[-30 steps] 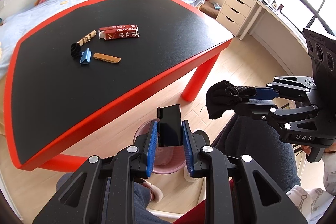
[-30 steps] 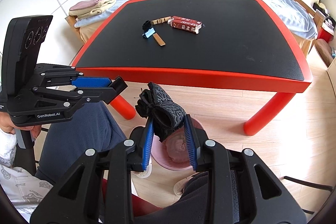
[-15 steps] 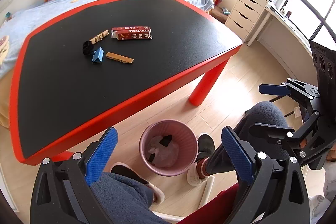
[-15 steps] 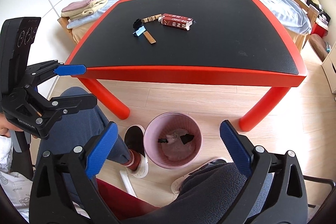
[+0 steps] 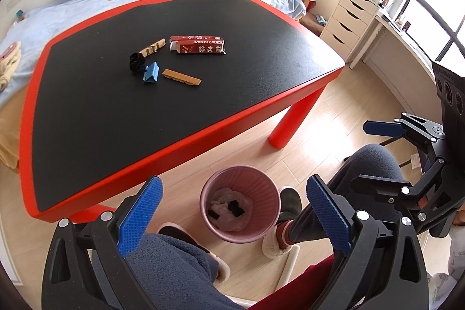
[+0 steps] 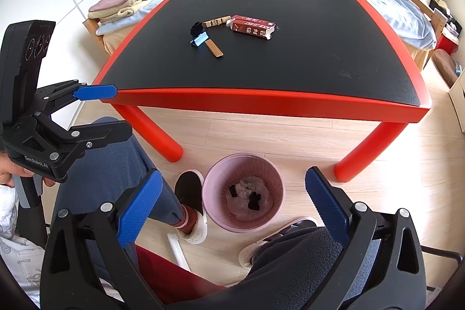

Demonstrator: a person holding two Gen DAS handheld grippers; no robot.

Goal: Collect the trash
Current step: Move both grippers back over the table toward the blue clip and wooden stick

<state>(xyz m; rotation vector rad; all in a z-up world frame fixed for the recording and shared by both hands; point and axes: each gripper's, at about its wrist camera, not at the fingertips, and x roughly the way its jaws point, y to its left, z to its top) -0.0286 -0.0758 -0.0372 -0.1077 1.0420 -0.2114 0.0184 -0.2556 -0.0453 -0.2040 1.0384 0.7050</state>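
left wrist view: both the left gripper [image 5: 232,211] and right gripper [image 6: 231,204] are hanging released over the pink bin [image 5: 240,209]; remaining trash, red carton [image 5: 198,45] lying crosswise, is sitting up ahead on the surface [image 5: 116,118], nearer the left.

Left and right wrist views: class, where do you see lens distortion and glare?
Left wrist view: the red-edged black table bows outward, and window glare whitens the pale wooden floor. Right wrist view: the table edge curves too; lighting is even.

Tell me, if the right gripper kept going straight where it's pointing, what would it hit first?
Probably the pink bin on the floor: it sits squarely between the open jaws of the right gripper, with nothing visible in between. Depth is hard to judge.
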